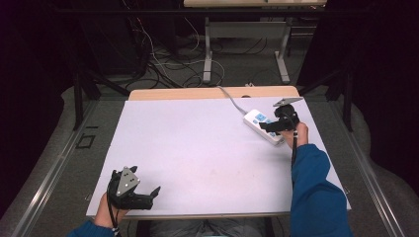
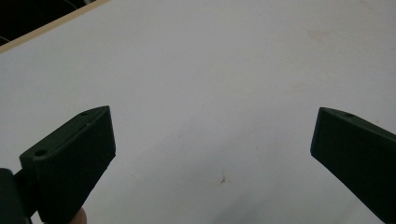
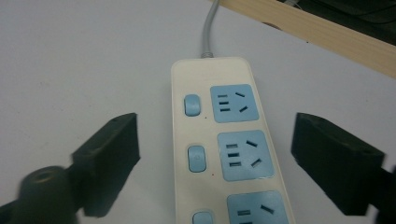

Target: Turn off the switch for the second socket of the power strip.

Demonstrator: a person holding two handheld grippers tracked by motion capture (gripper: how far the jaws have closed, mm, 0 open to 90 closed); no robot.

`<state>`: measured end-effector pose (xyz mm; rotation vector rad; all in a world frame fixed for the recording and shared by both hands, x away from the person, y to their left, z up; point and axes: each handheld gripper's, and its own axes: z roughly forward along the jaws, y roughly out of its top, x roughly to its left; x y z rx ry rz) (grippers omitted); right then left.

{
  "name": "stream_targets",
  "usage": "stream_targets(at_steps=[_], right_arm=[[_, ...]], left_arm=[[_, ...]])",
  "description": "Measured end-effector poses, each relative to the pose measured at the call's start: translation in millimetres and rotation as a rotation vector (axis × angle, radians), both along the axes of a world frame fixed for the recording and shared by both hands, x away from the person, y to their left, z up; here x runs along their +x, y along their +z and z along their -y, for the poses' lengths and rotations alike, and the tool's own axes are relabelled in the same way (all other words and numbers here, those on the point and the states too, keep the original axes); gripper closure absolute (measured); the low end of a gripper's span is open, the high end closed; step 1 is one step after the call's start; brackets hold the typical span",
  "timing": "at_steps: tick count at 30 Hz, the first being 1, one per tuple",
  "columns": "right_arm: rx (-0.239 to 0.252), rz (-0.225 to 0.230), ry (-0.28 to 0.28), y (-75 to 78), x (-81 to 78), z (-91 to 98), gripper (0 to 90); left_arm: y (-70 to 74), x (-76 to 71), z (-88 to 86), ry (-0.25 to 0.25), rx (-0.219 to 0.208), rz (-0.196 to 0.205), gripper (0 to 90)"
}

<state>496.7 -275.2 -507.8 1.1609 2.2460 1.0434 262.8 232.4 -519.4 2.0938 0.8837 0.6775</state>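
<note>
Power strip (image 1: 262, 126), white with blue sockets and switches, lies flat at far right of white-covered surface (image 1: 197, 148), grey cord (image 1: 232, 101) running off far edge. Right tool (image 1: 269, 127) over strip's near end, jaws spread either side of strip body, pads not touching it: released. In right gripper view strip (image 3: 229, 140) sits between jaws. Left tool (image 1: 148, 195) at near left corner, well apart, jaws wide, nothing between: released.

Blue sleeves cover both forearms — each hand's tongs, left tongs (image 1: 148, 195) and right tongs (image 1: 269, 127), are black (grey three-cornered plates on top), trailing black cables.
</note>
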Motion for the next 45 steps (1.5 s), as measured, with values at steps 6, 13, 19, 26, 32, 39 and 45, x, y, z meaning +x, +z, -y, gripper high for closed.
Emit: stream_targets(at_steps=[6,13,19,26,32,39,45], right_arm=[[0.005,-0.004,-0.005,-2.5,1.3,1.4,48.3],[0.043,0.001,-0.008,-0.8,-1.3,3.5,90.0],[0.026,-0.012,0.009,-2.5,-1.2,-1.9,90.0],[-0.022,-0.023,0.021,-4.9,-1.7,-9.4,90.0],[-0.061,-0.029,0.026,-7.9,-0.7,-12.5,90.0],[-0.093,-0.055,0.005,-14.8,1.3,-12.6,90.0],[-0.072,-0.069,0.007,-19.2,3.7,-12.0,90.0]], left_arm=[[-0.7,0.7,0.1,0.002,-0.011,-0.007,0.1],[-0.6,1.9,1.4,-0.006,-0.005,-0.013,0.1],[-0.6,2.1,0.4,-0.006,-0.012,-0.014,0.1],[-0.2,1.0,0.4,-0.005,-0.007,-0.006,0.1],[-1.1,2.4,1.3,-0.004,-0.010,-0.011,0.2],[-1.7,3.9,1.4,0.009,0.012,0.006,0.2],[-1.5,2.3,0.6,0.005,0.001,-0.006,0.2]])
